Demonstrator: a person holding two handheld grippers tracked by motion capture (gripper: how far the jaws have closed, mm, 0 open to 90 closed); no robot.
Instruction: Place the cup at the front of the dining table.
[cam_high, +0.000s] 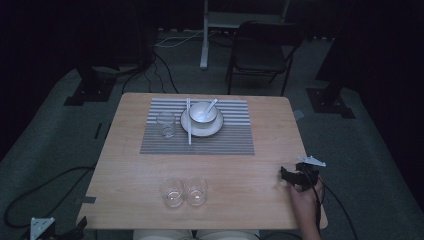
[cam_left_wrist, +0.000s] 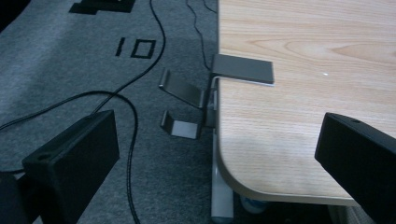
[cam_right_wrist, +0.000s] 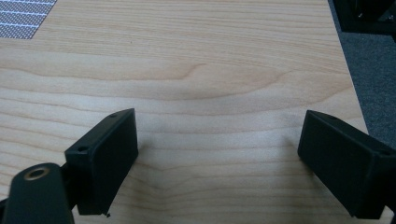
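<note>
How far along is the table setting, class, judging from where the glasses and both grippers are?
Looks done: the bowl with its spoon sits on a plate on the striped placemat, one glass beside it. In hand: nothing; the right gripper is open over bare table, the left gripper open off the near-left corner. Probably left: the two glasses at the near edge.

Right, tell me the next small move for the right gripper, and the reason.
Probably slide the right gripper left along the table toward the nearer glass. Its jaws stand open with only bare wood between them, and that glass, paired with a second glass, sits apart to its left. The left gripper hangs off the table's corner, farther away.
</note>
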